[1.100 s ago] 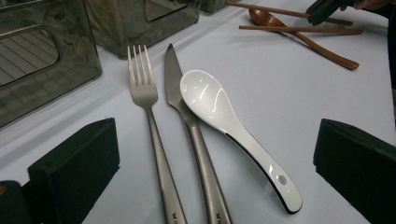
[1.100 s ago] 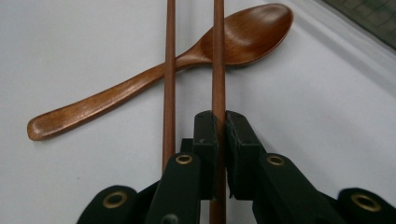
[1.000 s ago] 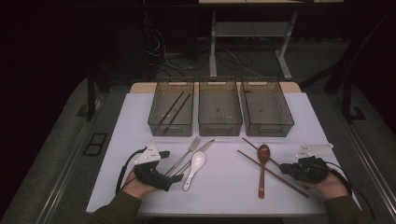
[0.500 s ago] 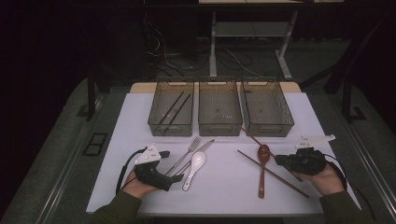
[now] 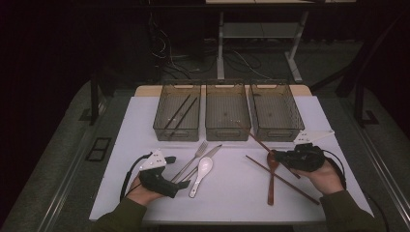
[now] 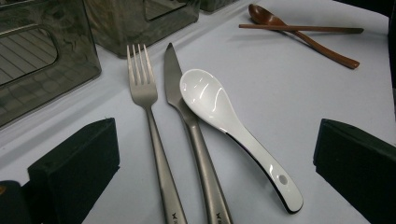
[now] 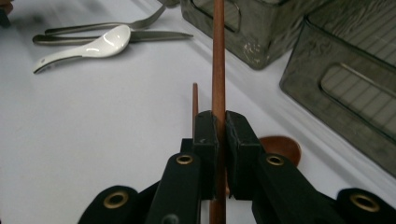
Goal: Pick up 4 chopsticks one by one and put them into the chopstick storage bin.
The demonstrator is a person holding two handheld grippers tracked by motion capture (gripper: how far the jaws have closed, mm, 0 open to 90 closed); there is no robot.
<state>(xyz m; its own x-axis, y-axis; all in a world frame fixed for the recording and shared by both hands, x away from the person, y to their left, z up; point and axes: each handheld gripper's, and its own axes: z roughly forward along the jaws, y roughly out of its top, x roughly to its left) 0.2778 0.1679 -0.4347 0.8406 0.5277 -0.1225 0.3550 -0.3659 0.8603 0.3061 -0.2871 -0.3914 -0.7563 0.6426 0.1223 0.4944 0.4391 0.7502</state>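
Right gripper [image 7: 217,122] over white table [image 5: 232,193]

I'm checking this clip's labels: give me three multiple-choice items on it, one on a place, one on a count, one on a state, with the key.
1. Where do the two dark chopsticks already sorted lie?
A. in the left bin
B. in the middle bin
C. in the right bin

2. How many clear bins stand in the row at the back of the white table?
A. two
B. three
C. four

3. How does the right gripper stand?
A. open above the fork
B. shut on nothing
C. shut on a brown chopstick

Key: 1 A, the high view shows the pair of dark sticks inside the left bin. 2 B, the left, the middle bin and the right bin stand side by side. 3 C, in the right gripper view the right gripper pinches the brown chopstick between its pads.
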